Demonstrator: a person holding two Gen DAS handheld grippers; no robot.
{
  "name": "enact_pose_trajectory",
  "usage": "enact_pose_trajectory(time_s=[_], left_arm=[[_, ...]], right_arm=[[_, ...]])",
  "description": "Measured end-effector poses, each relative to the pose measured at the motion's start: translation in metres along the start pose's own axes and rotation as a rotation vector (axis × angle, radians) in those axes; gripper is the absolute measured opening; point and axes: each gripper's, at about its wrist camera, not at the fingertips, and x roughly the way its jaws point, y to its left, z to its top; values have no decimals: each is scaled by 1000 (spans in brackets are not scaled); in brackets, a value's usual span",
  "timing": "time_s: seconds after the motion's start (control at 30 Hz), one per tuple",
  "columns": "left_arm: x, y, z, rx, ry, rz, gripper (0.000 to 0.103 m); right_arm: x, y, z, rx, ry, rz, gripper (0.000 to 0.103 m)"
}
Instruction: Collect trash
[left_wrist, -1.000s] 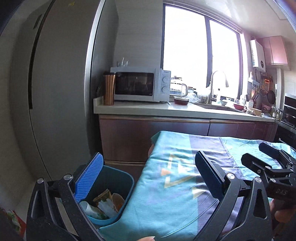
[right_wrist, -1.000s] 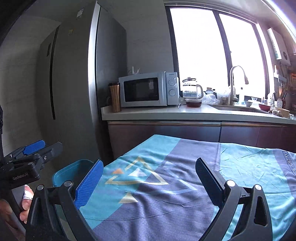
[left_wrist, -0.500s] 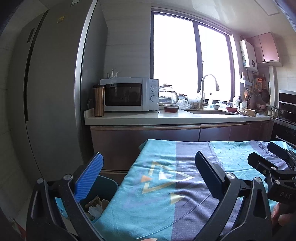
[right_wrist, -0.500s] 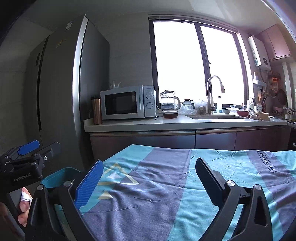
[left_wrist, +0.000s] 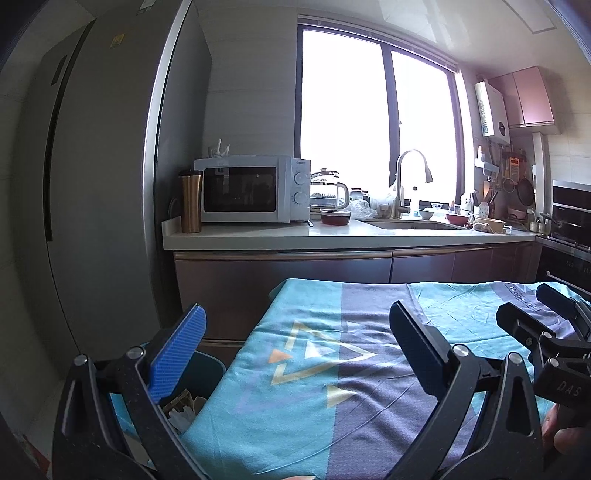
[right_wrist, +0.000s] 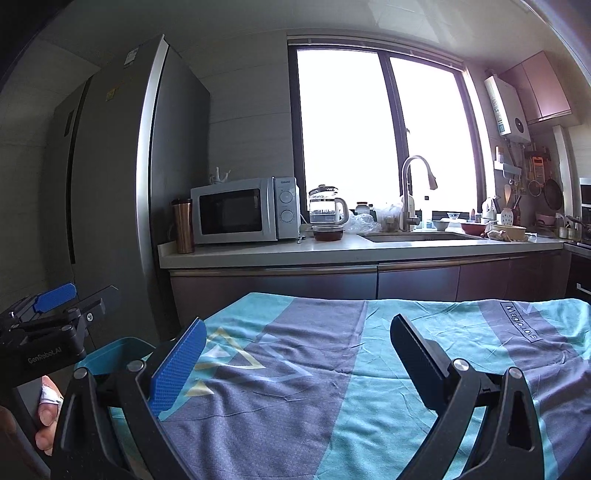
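My left hand-held gripper (left_wrist: 295, 347) hangs wide open with nothing between its fingers, above the teal-and-grey patterned cloth (left_wrist: 332, 369) covering the tabletop. My right hand-held gripper (right_wrist: 295, 354) is likewise spread and empty. At seven o'clock the blue plastic trash bin (left_wrist: 207, 369) sits beside the tabletop, crumpled paper scraps (left_wrist: 183, 410) inside.

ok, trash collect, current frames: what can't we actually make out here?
- Trash bin contents, left wrist view: mostly hidden behind the left gripper frame and the cloth-covered table edge; only scraps show.
- Bin in the right wrist view: only the rim shows, inside hidden.
- Floor near the bin: cut off by frame edges.
- Small items by the sink: too small and backlit to identify.
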Motion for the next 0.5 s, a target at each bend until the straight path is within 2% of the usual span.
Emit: enact_pose_trajectory(time_s=[0.5], left_arm=[[4, -2, 0, 3, 2, -3, 98]], right_arm=[[1, -5, -1, 9, 2, -17, 96]])
